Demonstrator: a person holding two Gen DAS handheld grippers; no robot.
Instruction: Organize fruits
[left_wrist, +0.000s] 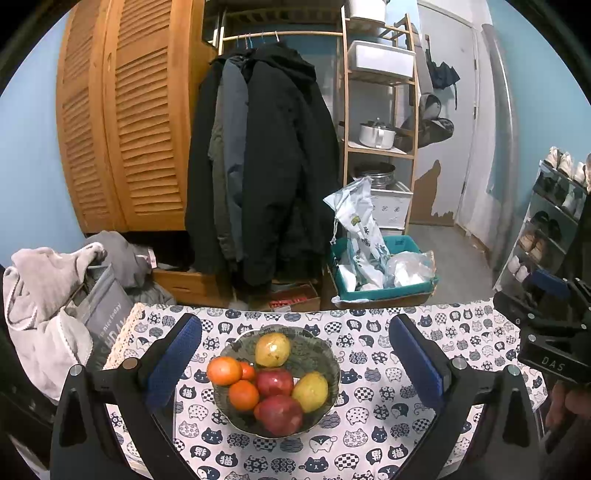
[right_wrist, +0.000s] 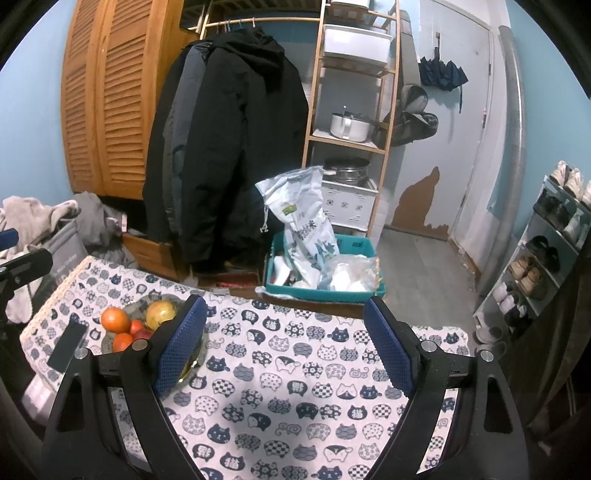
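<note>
My bench (left_wrist: 406, 424) wears a white cloth printed with navy cat faces. On it sits a dark patterned bowl (left_wrist: 317, 354) heaped with fruit, and a black phone (right_wrist: 67, 345) lies near its left.

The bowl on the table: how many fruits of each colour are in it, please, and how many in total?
In the bowl, as the left wrist view shows:
Orange fruits: 3, one small and partly hidden
Red fruits: 2
Yellow-green fruits: 2
Total: 7
</note>
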